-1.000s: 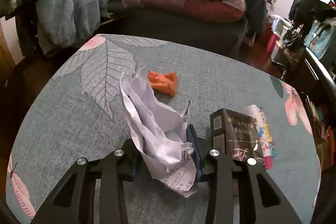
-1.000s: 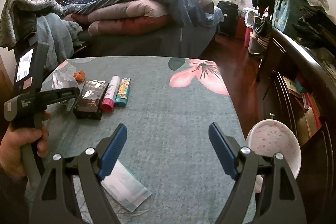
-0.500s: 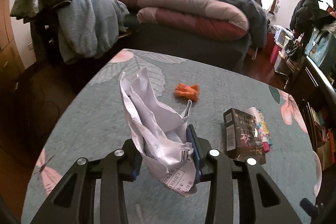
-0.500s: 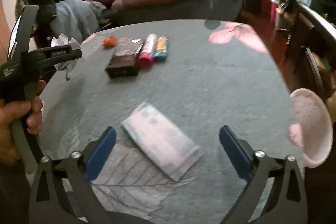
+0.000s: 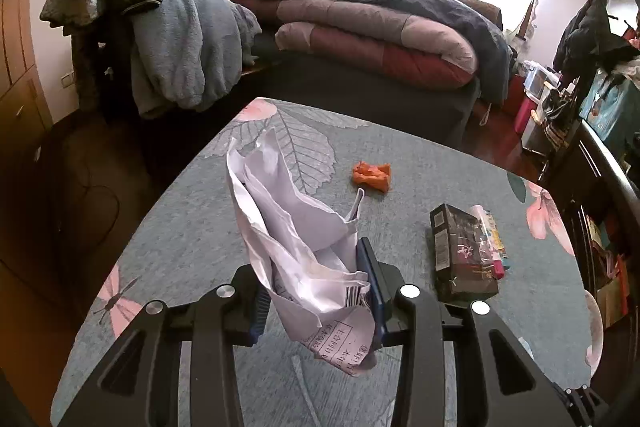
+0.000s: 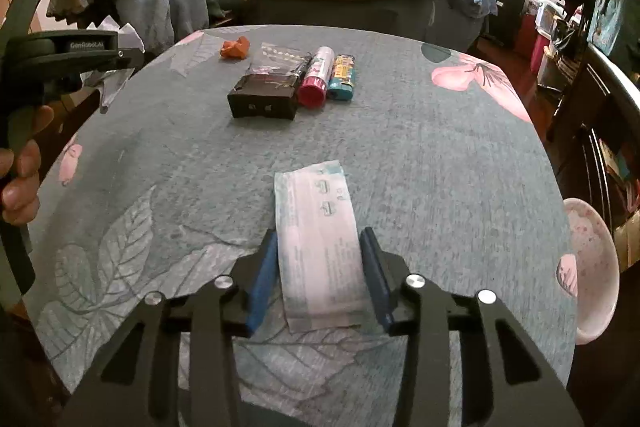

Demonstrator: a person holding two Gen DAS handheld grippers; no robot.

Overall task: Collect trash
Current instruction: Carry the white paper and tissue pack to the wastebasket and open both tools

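My left gripper (image 5: 316,291) is shut on a crumpled white paper (image 5: 296,227) and holds it above the teal floral table (image 5: 192,235). In the right wrist view this gripper (image 6: 76,55) sits at the table's left edge with the paper (image 6: 116,31) sticking out. My right gripper (image 6: 320,279) has narrowed around a flat white-and-teal wrapper (image 6: 320,239) that lies on the table; its blue pads stand at the wrapper's two sides, and I cannot tell whether they press it. A small orange scrap (image 5: 372,175) lies farther back, also seen in the right wrist view (image 6: 235,47).
A black box (image 6: 266,89), a pink tube (image 6: 316,77) and a teal lighter (image 6: 342,77) lie side by side mid-table. A pink speckled bowl (image 6: 592,267) sits off the table's right edge. A bed with piled quilts (image 5: 380,35) stands behind.
My left gripper has lifted the crumpled paper and pulled back leftwards. My right gripper has turned, moved over the wrapper, and its jaws have narrowed from wide open to the wrapper's sides.
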